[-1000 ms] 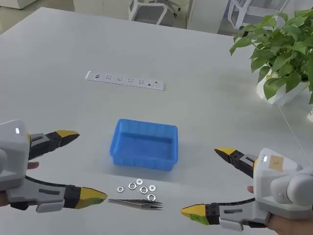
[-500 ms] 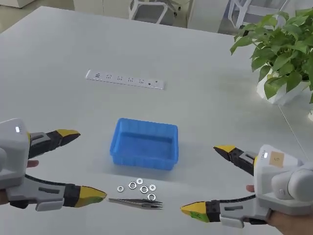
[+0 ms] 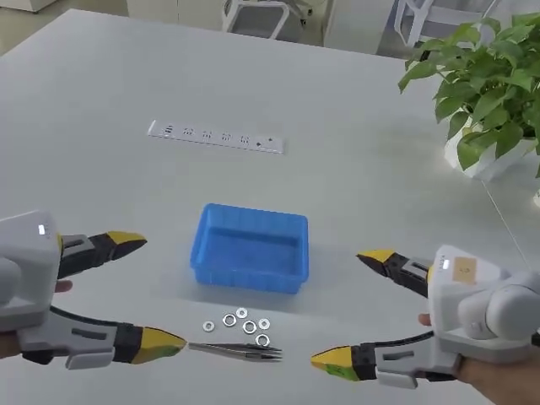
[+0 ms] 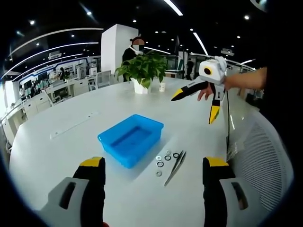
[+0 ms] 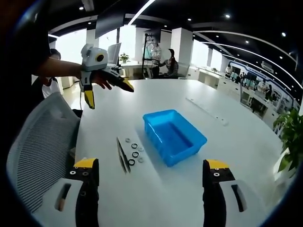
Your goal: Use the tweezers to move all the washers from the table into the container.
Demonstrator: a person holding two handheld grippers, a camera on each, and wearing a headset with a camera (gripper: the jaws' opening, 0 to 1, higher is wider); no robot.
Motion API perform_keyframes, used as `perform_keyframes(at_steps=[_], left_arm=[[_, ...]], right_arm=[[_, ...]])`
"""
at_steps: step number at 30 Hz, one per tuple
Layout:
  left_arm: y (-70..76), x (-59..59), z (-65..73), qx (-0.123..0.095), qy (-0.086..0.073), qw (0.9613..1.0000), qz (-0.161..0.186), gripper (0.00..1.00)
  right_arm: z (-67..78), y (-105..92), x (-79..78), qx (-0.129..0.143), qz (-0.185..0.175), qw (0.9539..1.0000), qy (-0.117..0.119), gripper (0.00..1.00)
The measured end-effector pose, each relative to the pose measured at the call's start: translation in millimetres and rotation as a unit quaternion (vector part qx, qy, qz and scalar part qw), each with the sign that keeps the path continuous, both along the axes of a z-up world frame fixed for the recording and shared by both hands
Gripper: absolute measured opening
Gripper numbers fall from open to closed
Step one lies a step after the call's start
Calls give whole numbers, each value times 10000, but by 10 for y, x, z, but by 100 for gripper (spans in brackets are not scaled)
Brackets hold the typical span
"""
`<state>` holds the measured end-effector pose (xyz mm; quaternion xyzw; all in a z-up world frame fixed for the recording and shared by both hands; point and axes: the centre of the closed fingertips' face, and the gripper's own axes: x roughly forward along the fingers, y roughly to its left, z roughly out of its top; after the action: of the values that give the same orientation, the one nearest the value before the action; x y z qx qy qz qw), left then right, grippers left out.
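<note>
blue bin (image 3: 245, 277) empty, washers (image 3: 240, 323) and tweezers (image 3: 234, 349) lie untouched by the table's (image 3: 354, 169) near edge, left gripper (image 3: 159, 292) and right gripper (image 3: 341, 309) agape, holding nothing.

On the table (image 3: 354, 177), the container (image 3: 250, 280) sits in the middle towards the person's side. The washers (image 3: 240, 323) are clustered just in front of it, and the tweezers (image 3: 236, 349) lie crosswise just in front of the washers. A power strip (image 3: 215, 137) lies well behind the container, a potted plant (image 3: 494, 84) stands at the far right, and the left gripper (image 3: 162, 293) and the right gripper (image 3: 336, 308) hang either side of the washers and tweezers, which lie between them.
</note>
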<state>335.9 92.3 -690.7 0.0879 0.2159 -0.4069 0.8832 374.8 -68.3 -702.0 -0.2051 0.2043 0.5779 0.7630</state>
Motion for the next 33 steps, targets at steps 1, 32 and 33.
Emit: perform_keyframes(at_steps=[1,32,33], left_arm=[[-13,-6,-18,12,22,10000,-32,89],[-237,-50,-510,775,380,9913,-990,57],[-245,-54,-527,813,385,9905,-1044,55]], right_arm=[[-7,7,-3,-19,42,10000,7,90],[-395,239,-254,-869,1430,9858,147,48],[-413,245,-264,-916,1482,9846,133,45]])
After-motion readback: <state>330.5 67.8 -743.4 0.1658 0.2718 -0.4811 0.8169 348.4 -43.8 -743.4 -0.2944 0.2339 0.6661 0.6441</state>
